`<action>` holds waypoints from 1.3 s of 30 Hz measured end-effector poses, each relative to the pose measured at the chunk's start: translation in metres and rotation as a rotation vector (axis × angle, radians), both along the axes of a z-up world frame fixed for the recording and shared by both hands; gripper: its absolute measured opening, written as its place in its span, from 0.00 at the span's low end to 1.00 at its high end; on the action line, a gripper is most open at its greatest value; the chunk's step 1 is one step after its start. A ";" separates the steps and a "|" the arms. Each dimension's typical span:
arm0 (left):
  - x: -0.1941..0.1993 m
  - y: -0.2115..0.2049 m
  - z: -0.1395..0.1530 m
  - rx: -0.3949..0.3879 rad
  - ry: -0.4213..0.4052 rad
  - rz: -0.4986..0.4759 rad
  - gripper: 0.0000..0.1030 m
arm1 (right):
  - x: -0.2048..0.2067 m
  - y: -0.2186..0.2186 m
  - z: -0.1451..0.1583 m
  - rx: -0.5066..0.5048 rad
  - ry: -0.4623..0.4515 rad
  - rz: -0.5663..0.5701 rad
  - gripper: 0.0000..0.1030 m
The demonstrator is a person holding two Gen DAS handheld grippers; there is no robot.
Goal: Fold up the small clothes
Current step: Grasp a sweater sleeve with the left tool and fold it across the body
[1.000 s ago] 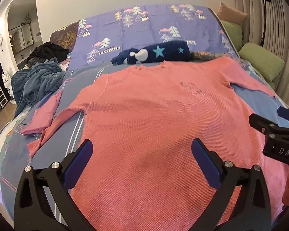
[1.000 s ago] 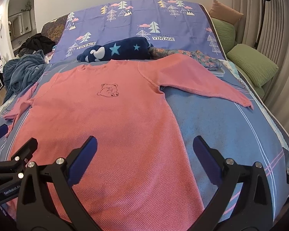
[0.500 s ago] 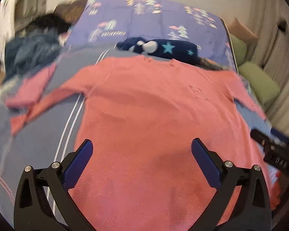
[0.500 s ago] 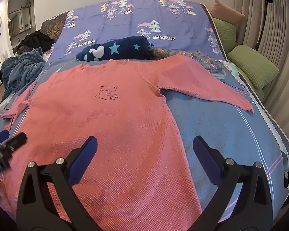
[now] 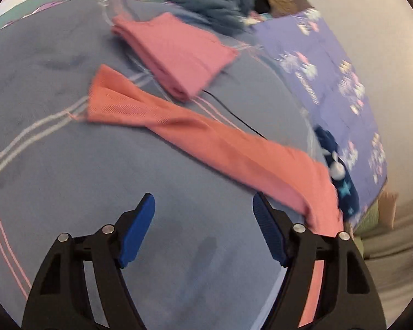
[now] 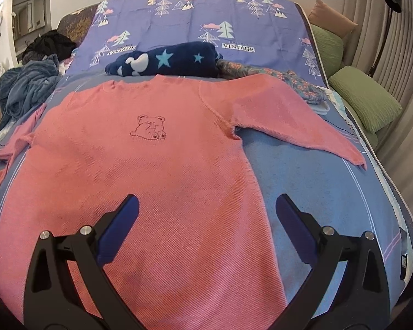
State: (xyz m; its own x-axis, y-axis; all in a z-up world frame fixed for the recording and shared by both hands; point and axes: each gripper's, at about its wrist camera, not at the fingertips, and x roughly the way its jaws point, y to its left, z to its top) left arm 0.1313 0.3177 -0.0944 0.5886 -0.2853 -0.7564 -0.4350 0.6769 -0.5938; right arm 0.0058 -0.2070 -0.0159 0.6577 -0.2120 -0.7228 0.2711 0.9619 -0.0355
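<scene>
A pink long-sleeved top (image 6: 151,181) with a bear outline on the chest lies flat, front up, on the blue bed cover. Its right sleeve (image 6: 294,118) stretches out to the right. Its left sleeve (image 5: 206,140) runs diagonally across the left wrist view, cuff at the upper left. My left gripper (image 5: 203,214) is open and empty, hovering over bare cover just short of that sleeve. My right gripper (image 6: 206,214) is open and empty above the top's lower right part.
A folded pink garment (image 5: 179,52) lies beyond the left sleeve. A blue blanket heap (image 6: 24,88) sits at the bed's left. A navy star-patterned bundle (image 6: 165,60) and floral fabric (image 6: 289,79) lie past the collar. Green cushions (image 6: 363,99) line the right edge.
My left gripper has swung left off the top's body and now faces the left sleeve and folded garment. My right gripper has hardly moved. Both stay open.
</scene>
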 end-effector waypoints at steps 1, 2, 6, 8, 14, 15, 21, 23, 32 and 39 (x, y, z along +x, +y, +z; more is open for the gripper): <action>0.007 0.010 -0.006 -0.028 0.020 0.019 0.73 | 0.003 0.003 -0.001 -0.003 0.004 0.005 0.98; 0.013 0.020 -0.012 -0.056 0.043 0.047 0.73 | 0.005 0.006 -0.001 -0.006 0.005 0.013 0.98; 0.021 0.055 -0.046 -0.199 0.126 0.188 0.73 | 0.011 0.016 -0.002 -0.022 0.010 0.044 0.98; 0.025 0.066 -0.061 -0.273 0.145 0.254 0.73 | 0.013 0.019 -0.004 -0.035 0.012 0.050 0.98; 0.043 0.094 -0.078 -0.318 0.120 0.426 0.27 | 0.017 0.019 -0.005 -0.014 0.011 0.041 0.98; 0.048 0.100 -0.085 -0.341 0.119 0.431 0.13 | 0.017 0.019 -0.005 -0.015 0.009 0.044 0.98; 0.048 0.102 -0.055 -0.292 0.039 0.415 0.03 | 0.015 0.017 -0.002 -0.055 0.002 0.048 0.98; 0.054 0.091 -0.012 -0.195 -0.046 0.363 0.03 | 0.016 0.013 -0.002 -0.050 0.001 0.038 0.98; 0.074 -0.103 0.194 0.100 -0.514 -0.156 0.04 | 0.018 0.004 0.005 0.019 -0.033 0.035 0.98; 0.045 -0.316 0.206 0.247 -0.634 -0.637 0.06 | 0.008 -0.027 0.002 0.049 -0.032 -0.033 0.98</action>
State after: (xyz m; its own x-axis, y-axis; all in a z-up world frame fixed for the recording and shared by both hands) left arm 0.1764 0.0018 0.1120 0.7004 -0.5700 -0.4295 0.4180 0.8154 -0.4005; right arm 0.0133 -0.2337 -0.0144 0.6739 -0.1988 -0.7116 0.3032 0.9527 0.0210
